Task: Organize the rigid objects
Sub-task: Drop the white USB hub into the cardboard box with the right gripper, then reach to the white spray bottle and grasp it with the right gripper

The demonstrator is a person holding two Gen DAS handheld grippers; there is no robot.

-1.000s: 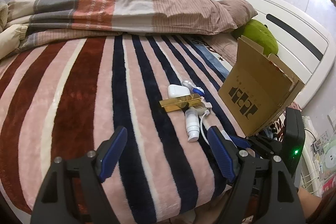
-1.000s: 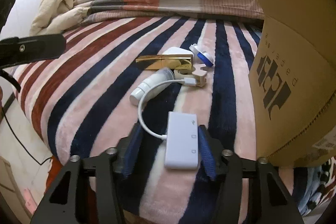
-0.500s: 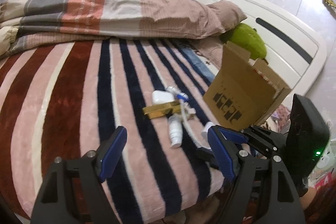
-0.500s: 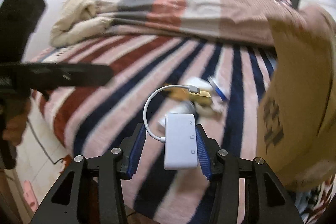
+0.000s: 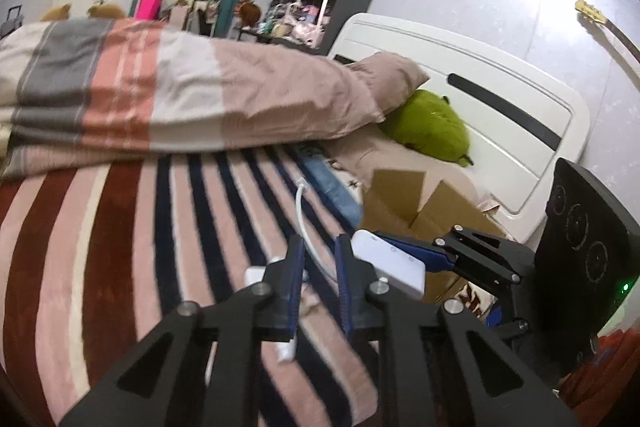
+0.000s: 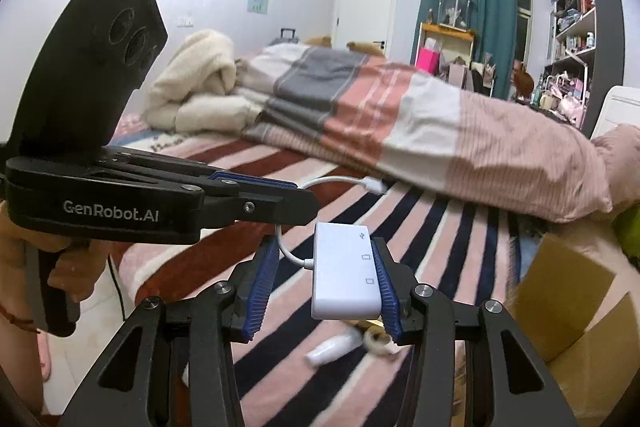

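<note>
Above the near edge of the bed (image 5: pixel 120 247), on the left: just snapped the left gripper (image 5: pixel 320 239) to its narrowest, with the white cable (image 5: pixel 300 211) running up between the pads; cannot tell whether pinched or merely enclosed. Seen side-on from the right wrist, reaching in across the view from the left, tipped a little downward, gripped from below by a hand (image 6: pixel 68 267).

Further right: holding the white adapter (image 6: pixel 344 275) in the right gripper (image 6: pixel 324 247), clamped across its long sides, port face up, pointed forward and somewhat down. Lay flat on the striped blanket a second ago; now lifted well clear of it, cable arching up and away to its plug.

Means, probably: pick-up done, loose cable being tamed before stowing.

Near the bed's right edge: cardboard box (image 6: pixel 568 307) standing open, likely the destination. Left on the blanket beneath the adapter: small white bottle (image 6: pixel 332 349) and other blurred bits.
</note>
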